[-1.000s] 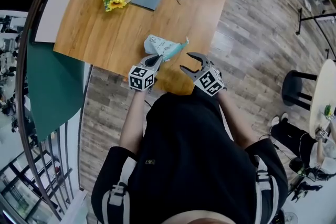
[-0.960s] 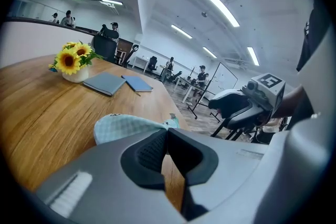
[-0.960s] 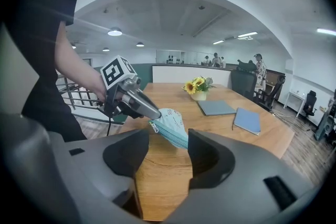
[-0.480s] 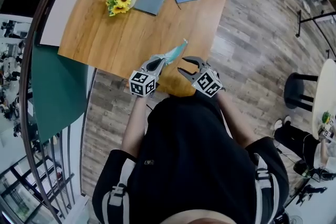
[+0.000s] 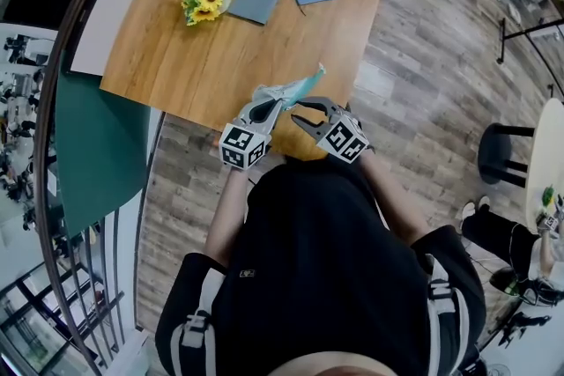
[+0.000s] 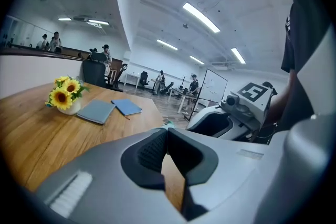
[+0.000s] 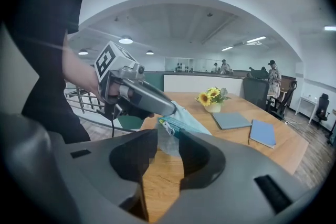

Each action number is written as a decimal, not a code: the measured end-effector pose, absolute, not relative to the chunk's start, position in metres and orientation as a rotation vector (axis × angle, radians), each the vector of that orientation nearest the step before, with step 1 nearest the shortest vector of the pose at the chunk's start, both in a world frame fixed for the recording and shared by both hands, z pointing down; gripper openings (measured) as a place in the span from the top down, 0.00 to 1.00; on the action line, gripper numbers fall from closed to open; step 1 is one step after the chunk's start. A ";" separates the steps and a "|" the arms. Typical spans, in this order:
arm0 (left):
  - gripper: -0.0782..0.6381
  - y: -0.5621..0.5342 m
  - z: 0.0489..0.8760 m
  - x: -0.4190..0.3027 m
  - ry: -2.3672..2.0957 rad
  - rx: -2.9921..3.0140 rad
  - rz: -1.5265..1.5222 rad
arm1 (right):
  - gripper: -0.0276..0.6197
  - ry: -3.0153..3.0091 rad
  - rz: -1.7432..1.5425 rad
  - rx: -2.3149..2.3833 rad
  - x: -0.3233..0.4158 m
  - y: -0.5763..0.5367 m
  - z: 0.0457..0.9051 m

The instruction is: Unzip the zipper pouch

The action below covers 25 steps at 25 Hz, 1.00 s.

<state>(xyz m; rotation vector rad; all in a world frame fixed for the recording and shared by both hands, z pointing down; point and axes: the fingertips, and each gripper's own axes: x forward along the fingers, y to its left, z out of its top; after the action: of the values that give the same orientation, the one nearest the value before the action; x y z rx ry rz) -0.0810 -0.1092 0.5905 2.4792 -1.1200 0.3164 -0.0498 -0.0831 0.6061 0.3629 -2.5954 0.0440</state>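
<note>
The zipper pouch (image 5: 291,89) is held in the air above the near edge of the bench (image 5: 167,57), at the centre of the head view, with its teal tip pointing to the upper right. The left claw (image 5: 267,107) is pressed together on the pouch's lower left end. In the left gripper view only a sliver of teal shows at the meeting tips. The right claw (image 7: 167,140) stands partly spread, its jaws having just been closing. In the right gripper view the zipper pull (image 7: 166,127) is seen in the gap between them, just below the tip of the left claw, and is not yet pinched by the pads.

The step in hand is judged to be the grasp on the pull. The small tab should be centred between the pads before the jaws are brought fully together, so that the tab alone is caught and no fabric beside it. Once it is pinched, it is best drawn straight along the line of the zip, away from the left claw and towards the teal tip. The left grip should be kept firm so that the soft fabric is held taut, since a slack pouch is likely to fold and jam the slider.
</note>
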 end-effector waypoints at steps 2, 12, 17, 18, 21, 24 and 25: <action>0.88 -0.108 0.586 -0.082 -1.128 2.488 0.314 | 0.79 -2.631 0.070 0.362 -0.052 -0.079 0.601; 0.88 -0.101 0.582 -0.082 -1.155 2.500 0.316 | 0.89 -2.681 0.145 0.351 -0.054 -0.071 0.595; 0.88 -0.098 0.583 -0.079 -1.155 2.507 0.322 | 0.92 -2.679 0.139 0.338 -0.057 -0.064 0.598; 0.88 -0.097 0.582 -0.078 -1.154 2.508 0.322 | 0.92 -2.680 0.136 0.341 -0.057 -0.064 0.597; 0.88 -0.093 0.579 -0.077 -1.156 2.515 0.324 | 0.93 -2.683 0.121 0.355 -0.056 -0.061 0.595; 0.88 -0.090 0.578 -0.076 -1.157 2.519 0.323 | 0.94 -2.681 0.106 0.384 -0.053 -0.061 0.593; 0.88 -0.090 0.577 -0.076 -1.159 2.518 0.321 | 0.94 -2.679 0.101 0.395 -0.052 -0.062 0.593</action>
<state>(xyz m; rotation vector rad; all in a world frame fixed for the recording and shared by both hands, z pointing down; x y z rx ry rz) -0.0757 -0.0898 0.5774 2.5182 -1.1594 0.3207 -0.0520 -0.0622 0.5931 0.3945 -2.6786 0.1014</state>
